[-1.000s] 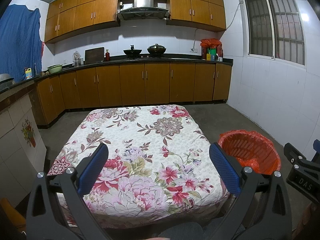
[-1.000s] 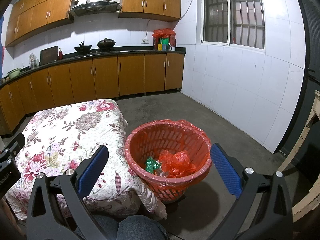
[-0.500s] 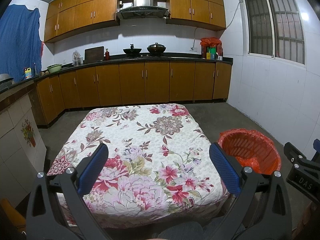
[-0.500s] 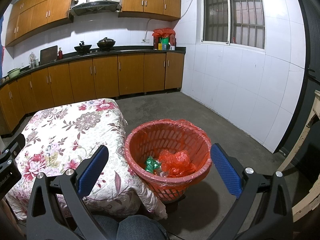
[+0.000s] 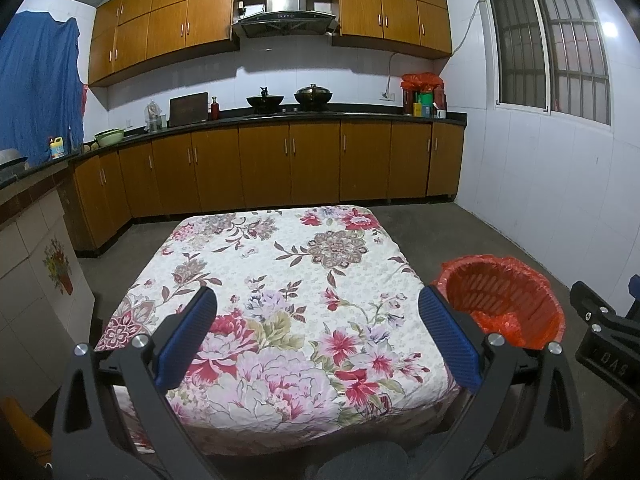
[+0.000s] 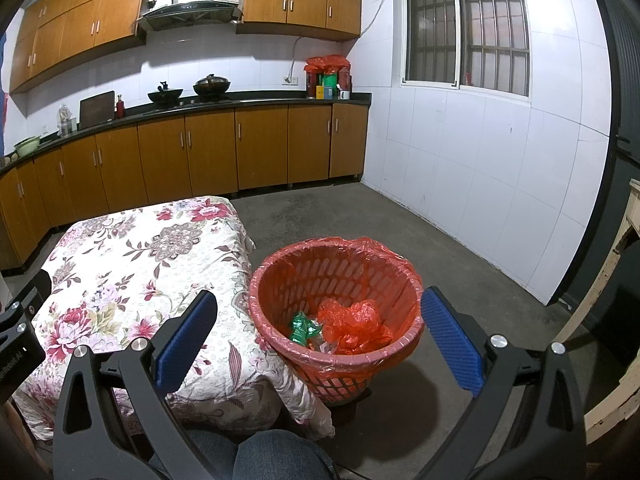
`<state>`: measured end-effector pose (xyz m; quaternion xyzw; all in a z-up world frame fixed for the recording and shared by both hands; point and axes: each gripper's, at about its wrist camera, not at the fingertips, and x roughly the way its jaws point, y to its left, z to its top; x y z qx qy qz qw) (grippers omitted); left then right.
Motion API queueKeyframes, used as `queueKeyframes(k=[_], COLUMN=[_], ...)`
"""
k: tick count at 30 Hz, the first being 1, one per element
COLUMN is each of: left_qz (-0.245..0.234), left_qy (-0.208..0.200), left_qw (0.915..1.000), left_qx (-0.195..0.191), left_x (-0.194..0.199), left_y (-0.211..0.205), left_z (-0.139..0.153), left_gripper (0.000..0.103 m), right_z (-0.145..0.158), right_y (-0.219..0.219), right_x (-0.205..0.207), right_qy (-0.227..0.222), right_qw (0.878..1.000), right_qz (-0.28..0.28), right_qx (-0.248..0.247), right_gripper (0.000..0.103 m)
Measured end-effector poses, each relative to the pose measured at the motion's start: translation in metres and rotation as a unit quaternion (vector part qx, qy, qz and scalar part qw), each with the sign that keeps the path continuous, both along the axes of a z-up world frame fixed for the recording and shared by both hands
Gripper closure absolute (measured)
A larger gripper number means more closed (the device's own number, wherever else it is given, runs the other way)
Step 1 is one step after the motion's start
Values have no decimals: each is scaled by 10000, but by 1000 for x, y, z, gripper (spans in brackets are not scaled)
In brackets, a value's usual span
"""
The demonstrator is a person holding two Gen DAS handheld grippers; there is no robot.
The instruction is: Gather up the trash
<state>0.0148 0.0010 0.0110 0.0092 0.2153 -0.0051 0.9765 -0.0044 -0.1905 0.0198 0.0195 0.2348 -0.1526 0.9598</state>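
A red lattice trash basket [image 6: 336, 354] lined with a red bag stands on the floor at the table's right side; it also shows in the left wrist view [image 5: 520, 292]. Inside lie a crumpled red bag [image 6: 354, 322] and a green wrapper [image 6: 301, 327]. My right gripper [image 6: 318, 340] is open and empty, held above and in front of the basket. My left gripper [image 5: 318, 340] is open and empty above the near edge of the table with a floral cloth [image 5: 280, 280]. No loose trash shows on the cloth.
Wooden kitchen cabinets [image 5: 280, 168] and a dark counter with pots run along the back wall. A tiled white wall [image 6: 480, 180] is at the right. A tiled counter [image 5: 32, 260] stands at the left. The person's knee [image 6: 280, 456] is at the bottom.
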Motion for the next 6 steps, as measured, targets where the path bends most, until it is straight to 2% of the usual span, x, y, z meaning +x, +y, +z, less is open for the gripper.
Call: queueKeyframes(k=[6], left_qz=[-6], left_qy=[48], left_qw=[10000], left_qx=[-27], left_x=[5], left_y=[3], left_z=[1], left_gripper=[4], right_z=[0], right_y=[0], right_x=[0], right_qy=[4], right_qw=[10000], right_qz=[0], right_qx=[1], right_gripper=[2])
